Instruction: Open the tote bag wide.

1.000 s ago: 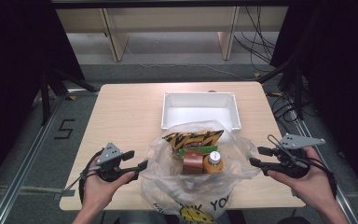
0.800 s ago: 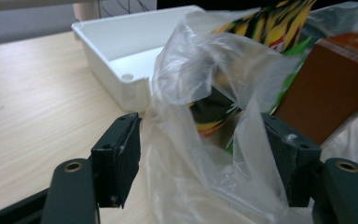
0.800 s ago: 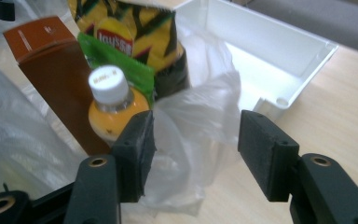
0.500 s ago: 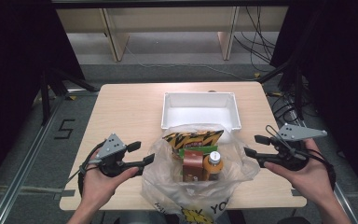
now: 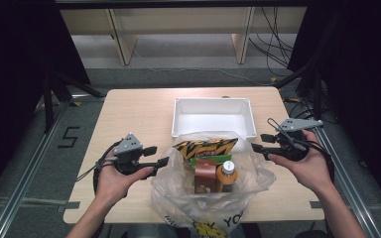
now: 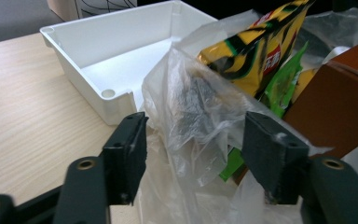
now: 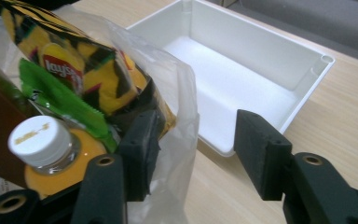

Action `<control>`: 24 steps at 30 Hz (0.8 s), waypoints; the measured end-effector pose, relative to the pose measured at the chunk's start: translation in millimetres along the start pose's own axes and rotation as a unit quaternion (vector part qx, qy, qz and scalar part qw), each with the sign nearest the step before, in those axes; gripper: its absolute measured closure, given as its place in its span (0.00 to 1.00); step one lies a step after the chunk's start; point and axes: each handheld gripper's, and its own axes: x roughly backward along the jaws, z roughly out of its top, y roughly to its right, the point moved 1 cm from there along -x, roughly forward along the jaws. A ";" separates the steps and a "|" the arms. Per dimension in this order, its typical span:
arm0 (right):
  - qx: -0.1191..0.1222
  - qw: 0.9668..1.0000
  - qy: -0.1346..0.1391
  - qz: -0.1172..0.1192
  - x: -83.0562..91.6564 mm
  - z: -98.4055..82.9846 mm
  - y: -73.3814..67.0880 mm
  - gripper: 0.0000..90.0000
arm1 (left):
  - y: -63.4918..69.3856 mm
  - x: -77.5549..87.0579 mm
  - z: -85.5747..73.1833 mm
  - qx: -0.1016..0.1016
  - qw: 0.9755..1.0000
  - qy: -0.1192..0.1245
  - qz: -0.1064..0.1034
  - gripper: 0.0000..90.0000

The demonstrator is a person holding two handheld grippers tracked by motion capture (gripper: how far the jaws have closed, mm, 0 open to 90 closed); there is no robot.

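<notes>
The clear crinkled plastic bag sits at the table's near edge, mouth up, long axis running toward the white rectangular plastic tray. The left gripper and right gripper, both closing, straddle opposite rims unclamped. Each should pinch film only, avoiding the yellow-black chip packet.

Each gripper is matte black. The left gripper carries a grey three-cornered plate on top, and a black cable loops from its rear. The right gripper bears the same grey plate and trailing cables. Brass-coloured screw sockets sit behind thick, squared black pads. The forearms are bare, unsleeved.
</notes>
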 end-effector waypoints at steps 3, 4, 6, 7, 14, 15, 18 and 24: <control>0.006 1.000 -0.011 0.006 -7.4 -0.2 2.8 0.60 | -1.3 -5.2 -2.2 -0.004 1.000 -0.006 -0.001 0.51; -0.006 1.000 -0.017 0.012 -15.5 -1.4 2.9 0.64 | -2.5 -9.9 -4.1 -0.007 1.000 -0.009 -0.004 0.56; -0.002 1.000 -0.027 0.015 -22.4 -3.0 5.5 0.67 | -3.1 -12.1 -5.1 -0.010 1.000 -0.011 -0.005 0.61; -0.004 0.999 -0.033 0.017 -25.4 -3.8 5.2 0.68 | -3.8 -16.3 -7.4 -0.014 1.000 -0.016 -0.007 0.63; 0.001 0.999 -0.044 0.018 -43.0 -10.9 5.1 0.80 | -6.6 -29.8 -15.8 -0.002 1.000 -0.029 -0.010 0.78; 0.001 0.999 -0.044 0.018 -43.0 -10.9 5.1 0.80 | -6.6 -29.8 -15.8 -0.002 1.000 -0.029 -0.010 0.80; -0.011 0.999 -0.049 0.020 -47.9 -14.8 1.7 0.86 | -7.3 -36.6 -20.7 0.009 0.999 -0.039 -0.011 0.85; 0.011 0.997 -0.073 0.022 -55.2 -23.1 -0.2 0.95 | -8.8 -46.6 -28.4 0.016 0.998 -0.062 -0.006 0.99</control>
